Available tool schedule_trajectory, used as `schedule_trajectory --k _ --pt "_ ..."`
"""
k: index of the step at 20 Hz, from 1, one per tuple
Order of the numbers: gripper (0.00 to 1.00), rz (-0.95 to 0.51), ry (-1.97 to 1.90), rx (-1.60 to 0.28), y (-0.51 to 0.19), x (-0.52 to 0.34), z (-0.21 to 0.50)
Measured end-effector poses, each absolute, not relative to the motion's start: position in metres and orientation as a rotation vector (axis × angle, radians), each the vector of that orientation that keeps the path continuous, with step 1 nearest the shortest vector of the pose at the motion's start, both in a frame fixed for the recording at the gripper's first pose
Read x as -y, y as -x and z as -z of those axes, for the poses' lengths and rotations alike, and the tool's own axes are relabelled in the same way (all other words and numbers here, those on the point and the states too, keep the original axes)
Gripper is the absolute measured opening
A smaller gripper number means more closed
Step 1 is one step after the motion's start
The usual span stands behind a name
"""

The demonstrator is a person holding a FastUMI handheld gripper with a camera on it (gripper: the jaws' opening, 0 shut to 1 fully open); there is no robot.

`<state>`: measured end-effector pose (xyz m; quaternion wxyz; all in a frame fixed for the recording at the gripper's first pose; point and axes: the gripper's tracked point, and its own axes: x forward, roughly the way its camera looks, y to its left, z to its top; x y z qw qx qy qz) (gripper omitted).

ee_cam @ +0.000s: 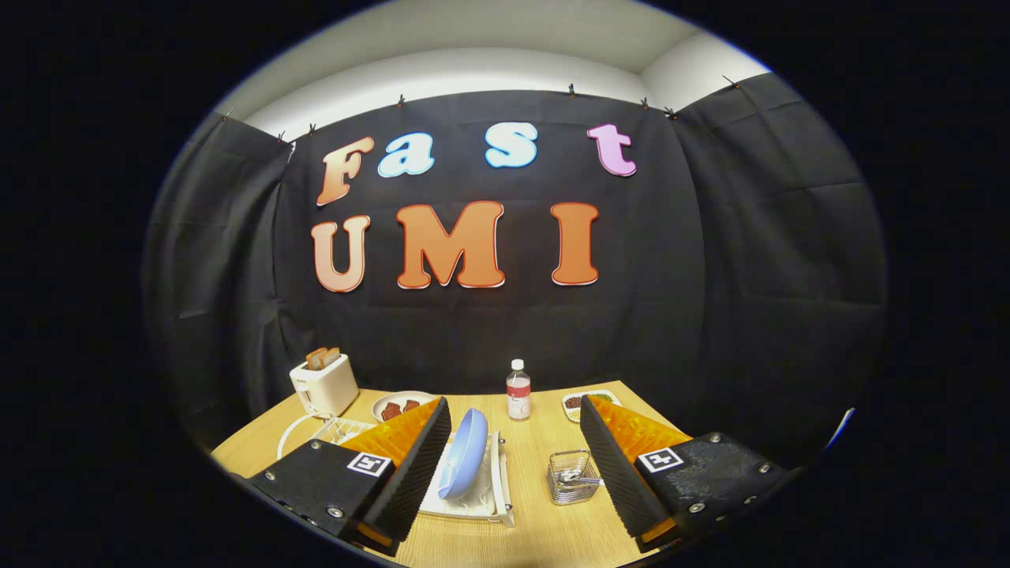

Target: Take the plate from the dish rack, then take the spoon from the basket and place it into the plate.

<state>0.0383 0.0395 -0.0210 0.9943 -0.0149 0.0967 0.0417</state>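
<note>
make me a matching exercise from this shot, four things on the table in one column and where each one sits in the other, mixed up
Things:
1. blue plate
2. spoon
3. water bottle
4. toaster

Places:
A. in the wire basket, near the right finger
B. at the far left of the table, with bread slices in its slots
C. on edge in the white dish rack, beside the left finger
D. upright at the back of the table, beyond the open fingers

Pairs: 1-C, 2-A, 3-D, 4-B

Blue plate [463, 454] upright in rack [499, 481]; spoon [574, 477] in basket [571, 476]
</note>
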Motion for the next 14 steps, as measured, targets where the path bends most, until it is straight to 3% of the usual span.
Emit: schedule_trajectory --k 14 --pt "0.98 -0.074 0.084 -0.631 -0.139 -0.088 0.162"
